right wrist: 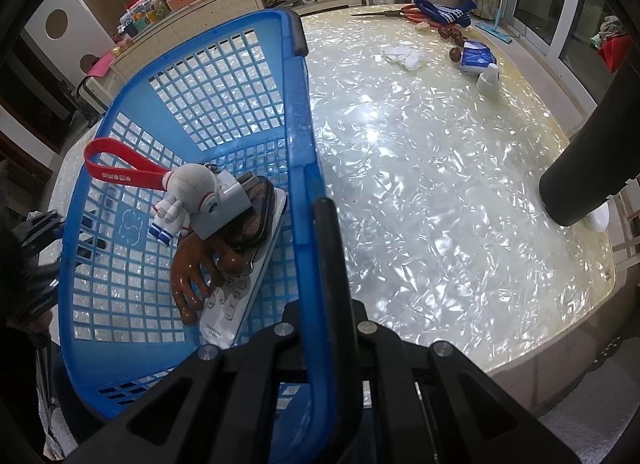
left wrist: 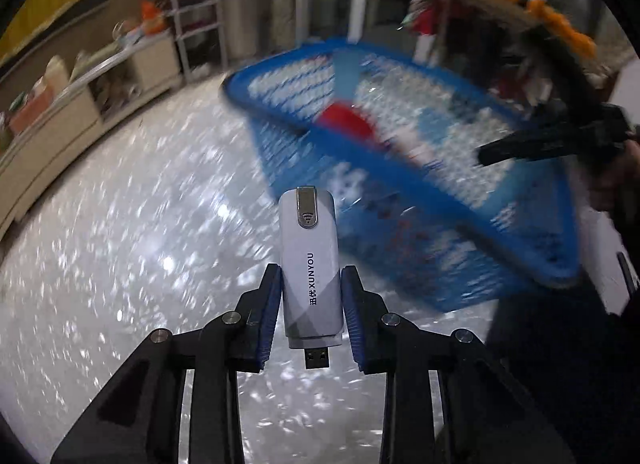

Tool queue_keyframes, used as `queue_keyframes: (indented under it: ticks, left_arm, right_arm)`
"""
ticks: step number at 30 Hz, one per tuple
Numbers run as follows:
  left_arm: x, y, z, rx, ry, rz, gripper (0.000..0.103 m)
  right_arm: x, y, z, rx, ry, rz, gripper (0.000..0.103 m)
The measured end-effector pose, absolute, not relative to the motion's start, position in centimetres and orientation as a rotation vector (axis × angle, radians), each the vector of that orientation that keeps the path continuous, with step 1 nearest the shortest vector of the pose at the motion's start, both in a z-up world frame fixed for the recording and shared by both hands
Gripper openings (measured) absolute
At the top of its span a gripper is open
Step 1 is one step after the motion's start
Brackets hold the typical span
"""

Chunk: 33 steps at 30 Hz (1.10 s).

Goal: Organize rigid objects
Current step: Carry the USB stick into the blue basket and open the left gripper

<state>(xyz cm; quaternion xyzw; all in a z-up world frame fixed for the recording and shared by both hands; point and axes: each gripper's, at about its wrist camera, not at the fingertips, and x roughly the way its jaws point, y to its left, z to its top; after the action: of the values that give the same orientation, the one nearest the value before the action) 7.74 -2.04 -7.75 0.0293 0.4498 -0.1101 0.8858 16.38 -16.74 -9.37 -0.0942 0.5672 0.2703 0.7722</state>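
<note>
The white USB dongle point(left wrist: 311, 268) stands pinched between the left gripper's point(left wrist: 311, 296) blue pads above the table point(left wrist: 120, 244), short of the blue basket point(left wrist: 400, 192), whose rim the right gripper point(right wrist: 320, 248) clamps, only its view showing the astronaut keychain point(right wrist: 188, 194) and remote point(right wrist: 236, 296) inside.

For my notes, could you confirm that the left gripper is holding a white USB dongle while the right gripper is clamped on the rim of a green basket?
Not quite: the basket is blue, as the right wrist view shows. The rest stands: the left gripper holds the white USB dongle, and the right gripper is clamped on the basket's rim.
</note>
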Motion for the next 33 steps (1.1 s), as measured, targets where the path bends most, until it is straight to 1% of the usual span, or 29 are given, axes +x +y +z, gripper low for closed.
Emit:
queue_keyframes:
  ticks: [5, 12, 21, 28, 33]
  left_arm:
    - [6.1, -3.3, -5.3, 0.097, 0.884, -0.235, 0.034]
    - [7.3, -2.0, -3.1, 0.11, 0.847, -0.244, 0.033]
    - [7.1, -4.9, 0.8, 0.17, 0.763, -0.313, 0.033]
    - [8.9, -7.5, 1.8, 0.203, 0.727, -0.369, 0.033]
    - [10.5, -9.1, 1.2, 0.211, 0.73, -0.411, 0.033]
  right_arm:
    - [16.5, -16.9, -9.4, -0.198, 1.228, 0.582, 0.004]
    - [16.4, -17.1, -9.5, -0.188, 1.227, 0.591, 0.004]
    - [16.4, -17.2, -9.4, -0.184, 1.228, 0.593, 0.004]
    - [16.5, -17.2, -9.4, -0.181, 1.229, 0.595, 0.004]
    - [16.5, -17.2, -9.3, -0.186, 1.228, 0.596, 0.004]
